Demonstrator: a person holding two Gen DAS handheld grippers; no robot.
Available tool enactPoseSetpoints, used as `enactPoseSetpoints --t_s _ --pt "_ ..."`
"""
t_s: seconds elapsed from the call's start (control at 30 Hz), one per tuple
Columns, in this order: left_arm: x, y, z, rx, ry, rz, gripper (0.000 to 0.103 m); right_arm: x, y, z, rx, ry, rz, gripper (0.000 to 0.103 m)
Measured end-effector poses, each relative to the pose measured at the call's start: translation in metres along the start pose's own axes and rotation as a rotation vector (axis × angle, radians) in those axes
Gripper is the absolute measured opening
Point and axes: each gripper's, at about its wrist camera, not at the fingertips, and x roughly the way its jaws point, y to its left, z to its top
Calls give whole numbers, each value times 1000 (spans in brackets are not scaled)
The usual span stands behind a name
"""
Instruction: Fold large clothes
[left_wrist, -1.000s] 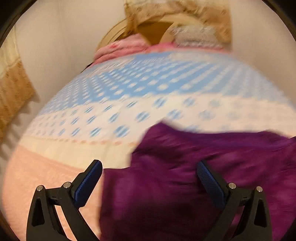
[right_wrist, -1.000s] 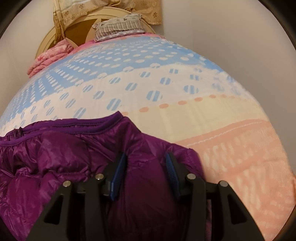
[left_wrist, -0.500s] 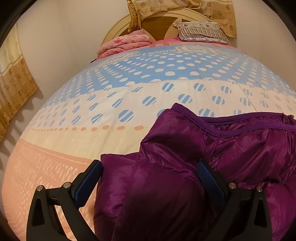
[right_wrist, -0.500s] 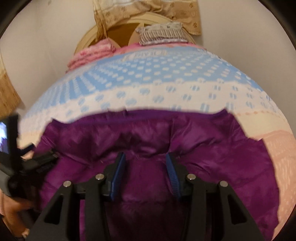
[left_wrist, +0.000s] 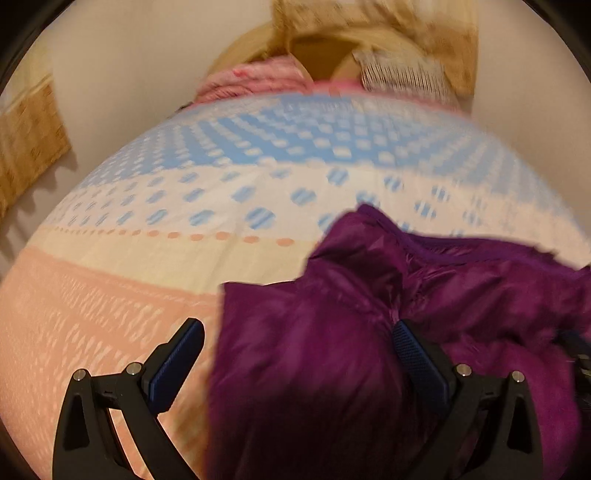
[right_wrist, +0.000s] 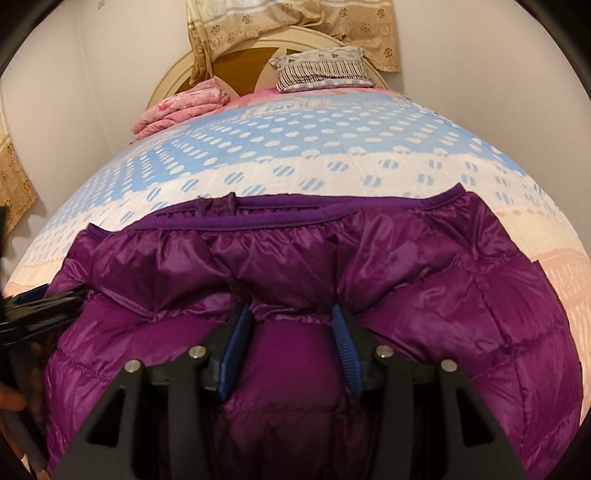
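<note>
A purple down jacket lies spread across the near part of the bed, its collar and zip on the far side. My right gripper is shut on a puffy fold in the jacket's middle, and the fabric bulges between the blue pads. In the left wrist view the jacket fills the lower right. My left gripper stands wide open over the jacket's left edge. One pad sits against the fabric and the other hangs over the bedspread. The left gripper also shows at the left edge of the right wrist view, held by a hand.
The bedspread has blue dotted bands farther off and a peach band near me. A folded pink quilt and a striped pillow lie by the round headboard. Walls close in on both sides, with curtains at the left.
My right gripper has carried its fold from the jacket's right edge to the middle, then stayed still. The left gripper has shifted a little sideways along the jacket's left edge, still open.
</note>
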Motion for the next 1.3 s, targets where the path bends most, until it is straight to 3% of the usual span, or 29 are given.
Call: enactPoseSetpoints --t_s 0.1,0.27,0.43,0.57,0.63,0.67,0.73,0.8,0.87,0.93,1.13,1.23,1.3 --pt "-22 13 -11 2 -28 34 102 0 0 0 3 -3 2 49" --pt "-38 21 -27 5 -25 23 102 0 0 0 2 -3 2 50" --pt "-10 19 -43 -40 113 -52 102 1 2 0 -5 4 -11 50" --pt "-12 14 -47 -38 111 -41 102 -3 11 8 -46 57 -70 50" --pt "-13 10 -48 -11 100 -20 102 -22 13 9 -40 17 -88 51" --pt "-14 8 -49 -6 95 -14 102 -36 16 7 -27 -22 -74 50" --pt "-14 7 -50 -1 88 -3 102 -57 26 4 -39 -62 -29 34" --pt "-13 6 -50 11 78 13 102 -67 38 -2 -56 -85 9 33" --pt "-15 4 -51 32 65 31 102 -58 46 -7 -58 -53 41 33" --pt "-17 1 -53 47 55 43 102 -35 46 -19 -66 -1 27 33" --pt "-13 -2 -54 51 48 57 102 -21 39 -30 -73 -10 46 33" --pt "-10 1 -55 27 61 25 102 -21 39 -31 -76 -16 43 33" --pt "-6 6 -55 -15 88 -64 101 -22 39 -31 -74 -18 46 33"
